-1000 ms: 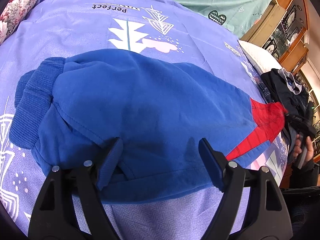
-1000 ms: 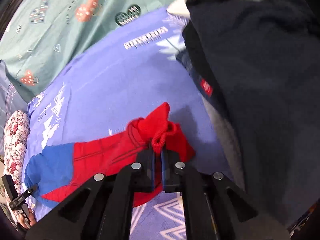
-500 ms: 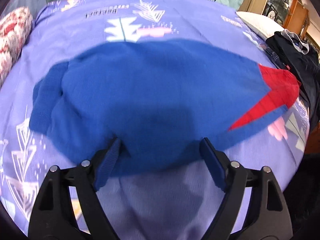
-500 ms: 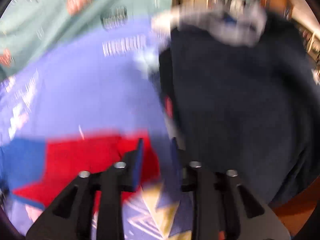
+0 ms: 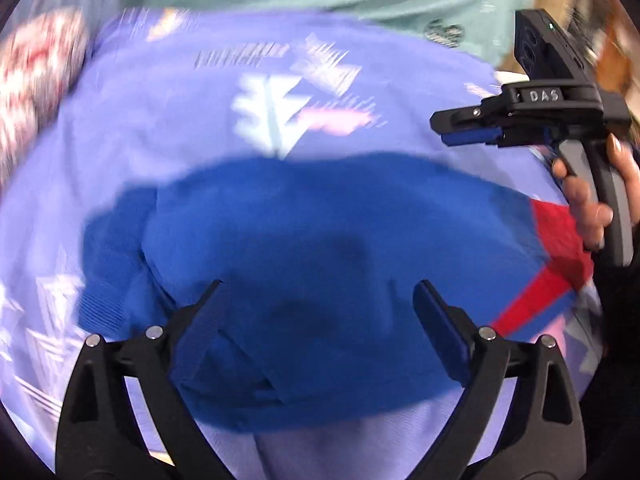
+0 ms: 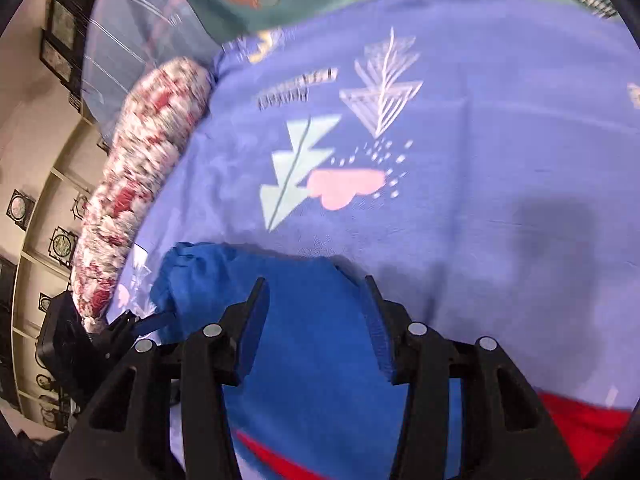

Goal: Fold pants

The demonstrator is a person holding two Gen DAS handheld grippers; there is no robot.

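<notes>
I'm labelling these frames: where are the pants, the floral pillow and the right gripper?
pants [image 5: 320, 240], left wrist view, on the blue middle.
floral pillow [image 6: 152, 152], right wrist view, on its patterned side.
right gripper [image 6: 316, 320], right wrist view, midway between its fingertips.

A home bedroom: a bed [image 6: 480, 128] under a printed purple sheet, a floral pillow [image 6: 144, 184] at its edge, framed pictures [image 6: 60, 244] on the wall beyond.
</notes>
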